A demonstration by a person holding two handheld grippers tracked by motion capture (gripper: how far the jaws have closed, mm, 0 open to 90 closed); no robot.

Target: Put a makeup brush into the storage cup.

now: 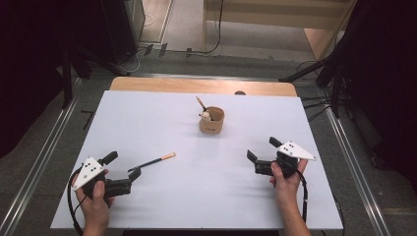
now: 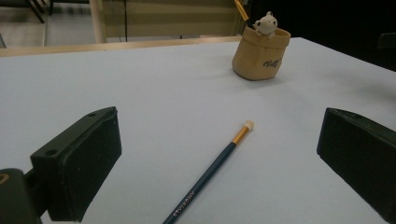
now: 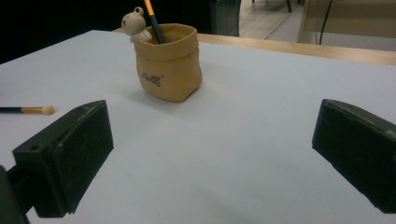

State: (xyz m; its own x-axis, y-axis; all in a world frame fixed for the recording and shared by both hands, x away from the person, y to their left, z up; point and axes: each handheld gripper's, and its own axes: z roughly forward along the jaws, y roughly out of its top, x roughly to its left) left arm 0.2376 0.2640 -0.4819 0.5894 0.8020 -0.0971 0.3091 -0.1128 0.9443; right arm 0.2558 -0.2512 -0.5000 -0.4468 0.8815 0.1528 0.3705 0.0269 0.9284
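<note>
At the left of the white worktop [image 1: 147,206], the left gripper [image 1: 123,169] rests with its jaws spread wide, gripping nothing. A dark blue pencil [image 1: 152,161] lies flat between them, eraser end pointing toward the tan pencil pot [image 1: 212,121], which holds a second pencil [image 1: 200,103] and a small bear figure [image 1: 205,116]. At the right, the right gripper [image 1: 261,149] hovers with jaws released and empty, aimed at the pot.

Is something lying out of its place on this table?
One pencil lies loose on the white table, between the open jaws of the left gripper, while another stands in the tan holder. Nothing is spilled or broken.
</note>
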